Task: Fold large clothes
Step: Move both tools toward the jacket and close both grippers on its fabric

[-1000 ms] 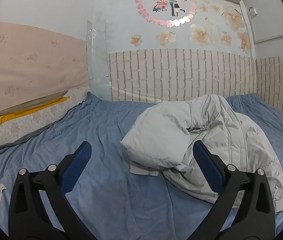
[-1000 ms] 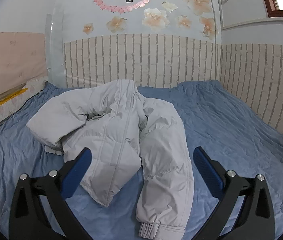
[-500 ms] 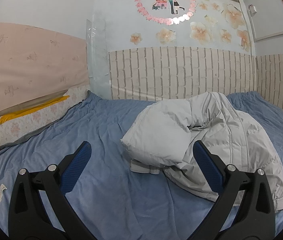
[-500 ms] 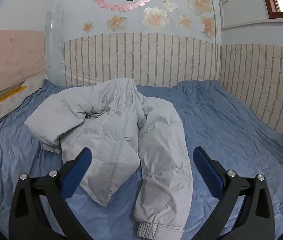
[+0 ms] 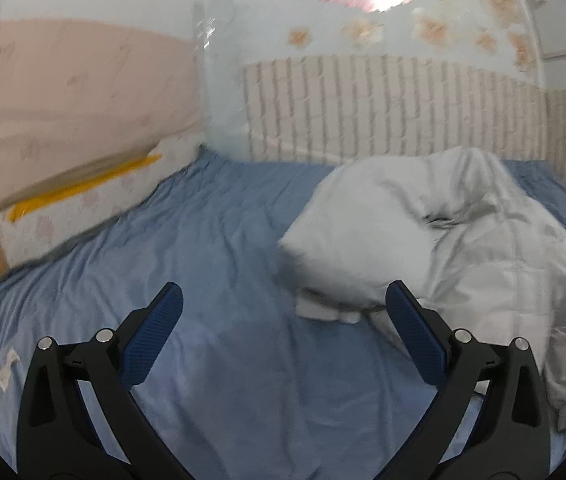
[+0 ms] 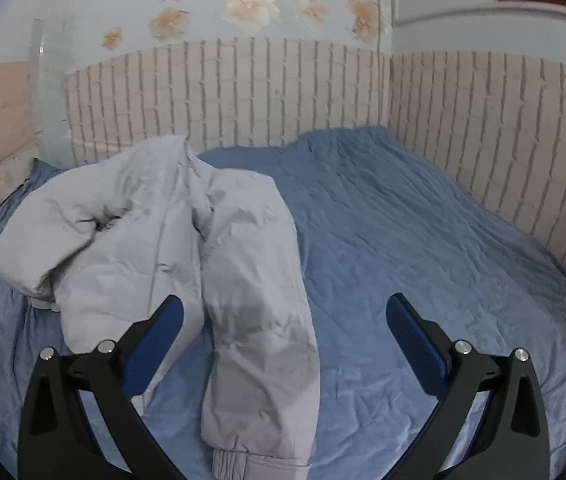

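**A:** Which step did the figure show?

**B:** The approach. The grey padded jacket [image 6: 155,240] lay crumpled on the blue bed [image 6: 403,240], one sleeve [image 6: 259,360] trailing toward the camera. The left gripper [image 5: 283,320] and right gripper [image 6: 283,320] both hung above the bed with jaws spread wide, holding nothing.

**A:** What did the next move call for?

**B:** Probably seizing the sleeve cuff [image 6: 259,466] and a hem edge, then spreading the jacket flat before any fold.
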`<move>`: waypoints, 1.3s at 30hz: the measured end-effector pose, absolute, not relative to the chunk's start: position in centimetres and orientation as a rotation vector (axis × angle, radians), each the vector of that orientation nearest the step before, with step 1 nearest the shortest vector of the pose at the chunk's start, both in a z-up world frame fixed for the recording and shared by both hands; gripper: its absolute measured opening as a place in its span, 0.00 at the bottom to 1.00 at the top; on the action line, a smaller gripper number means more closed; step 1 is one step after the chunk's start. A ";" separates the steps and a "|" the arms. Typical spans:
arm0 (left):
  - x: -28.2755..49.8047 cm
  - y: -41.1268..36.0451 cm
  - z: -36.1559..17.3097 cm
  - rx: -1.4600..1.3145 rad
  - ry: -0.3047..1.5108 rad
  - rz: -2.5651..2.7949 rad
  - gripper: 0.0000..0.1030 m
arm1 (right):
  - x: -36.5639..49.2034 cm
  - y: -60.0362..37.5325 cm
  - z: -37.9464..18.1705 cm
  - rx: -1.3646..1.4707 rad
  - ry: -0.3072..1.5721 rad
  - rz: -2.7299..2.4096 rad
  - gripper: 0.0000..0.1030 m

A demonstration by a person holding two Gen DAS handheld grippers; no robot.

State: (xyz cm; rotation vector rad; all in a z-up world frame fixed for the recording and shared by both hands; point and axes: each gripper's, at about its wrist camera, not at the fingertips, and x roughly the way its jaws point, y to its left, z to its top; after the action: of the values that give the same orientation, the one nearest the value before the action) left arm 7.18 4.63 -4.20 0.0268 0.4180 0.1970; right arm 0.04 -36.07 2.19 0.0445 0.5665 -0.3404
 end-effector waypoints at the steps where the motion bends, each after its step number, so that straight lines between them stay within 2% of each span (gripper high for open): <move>1: 7.7 5.1 -4.5 0.019 0.432 0.208 0.97 | 0.1 -36.0 2.0 0.047 0.571 -0.337 0.98; 10: 7.6 3.5 -7.2 0.125 0.493 0.112 0.97 | -0.2 -35.2 0.7 0.075 0.635 -0.318 0.98; 14: 6.4 1.8 -7.3 0.218 0.453 0.068 0.97 | -0.5 -34.9 0.7 0.073 0.632 -0.314 0.98; 20: 8.2 1.8 -6.7 0.131 0.471 0.054 0.97 | 1.3 -35.2 -0.7 0.030 0.668 -0.342 0.98; 25: 11.2 1.8 -5.6 0.154 0.436 0.105 0.97 | 3.3 -37.2 -2.6 0.131 0.726 -0.352 0.98; 30: 16.2 2.7 -5.2 0.127 0.448 0.128 0.97 | 5.1 -37.0 -3.6 0.080 0.728 -0.358 0.98; 39: 23.1 4.5 -8.9 0.021 0.572 0.062 0.97 | 7.3 -38.7 -6.0 0.062 0.795 -0.397 0.98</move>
State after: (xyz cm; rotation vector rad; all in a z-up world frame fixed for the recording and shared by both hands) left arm 23.11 4.48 -8.89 0.0207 0.5717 0.0622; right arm 7.35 -38.69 -6.03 0.0619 0.7948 -0.3974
